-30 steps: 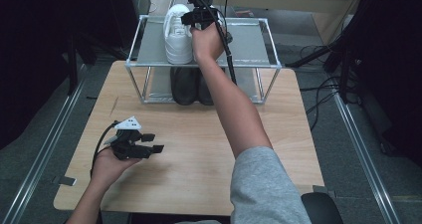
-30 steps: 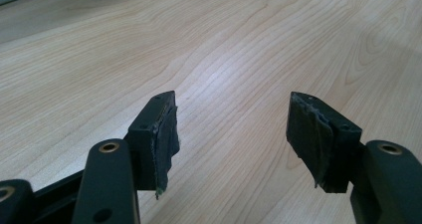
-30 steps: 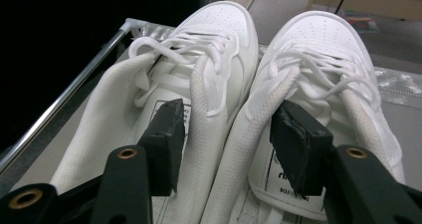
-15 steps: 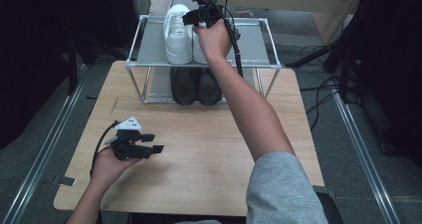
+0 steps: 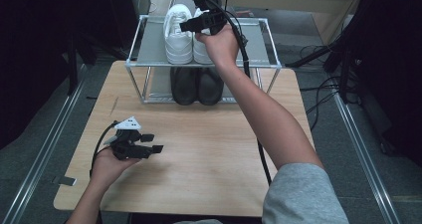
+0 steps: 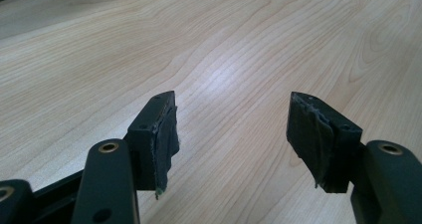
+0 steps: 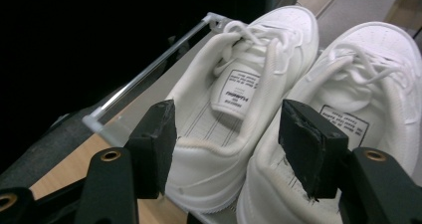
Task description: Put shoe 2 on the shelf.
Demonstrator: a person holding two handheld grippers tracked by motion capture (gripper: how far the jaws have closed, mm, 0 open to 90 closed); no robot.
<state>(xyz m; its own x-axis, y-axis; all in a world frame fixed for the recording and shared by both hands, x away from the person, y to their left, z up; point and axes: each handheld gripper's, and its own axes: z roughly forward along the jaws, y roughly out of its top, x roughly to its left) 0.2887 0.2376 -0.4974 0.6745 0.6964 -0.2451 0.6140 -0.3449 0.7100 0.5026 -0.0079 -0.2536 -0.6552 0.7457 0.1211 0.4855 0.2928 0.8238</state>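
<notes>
A pair of white sneakers sits on the top shelf of a metal rack (image 5: 149, 50), the left sneaker (image 5: 178, 35) beside the right sneaker (image 5: 200, 52). My right gripper (image 5: 189, 13) hovers just over their heels. Its jaws have just been opening and stand open, pressing on nothing. In the right gripper view the gripper (image 7: 229, 134) looks down on the left sneaker (image 7: 234, 84) and the right sneaker (image 7: 368, 84), both laced and lying side by side. My left gripper (image 5: 153, 143) rests on the wooden table (image 5: 214, 149), open with nothing between its jaws (image 6: 231, 129).
Two black shoes (image 5: 185, 84) (image 5: 210, 84) stand on the rack's lower shelf. The rack occupies the table's far edge, its thin top rail (image 7: 149, 69) close to the right gripper. Bare wood (image 6: 239, 45) lies ahead of the left gripper. Cables trail on the floor at right.
The right hand has drawn a little to the right and toward me above the white sneakers, and its jaws stand wider. The left gripper has stayed where it was.
</notes>
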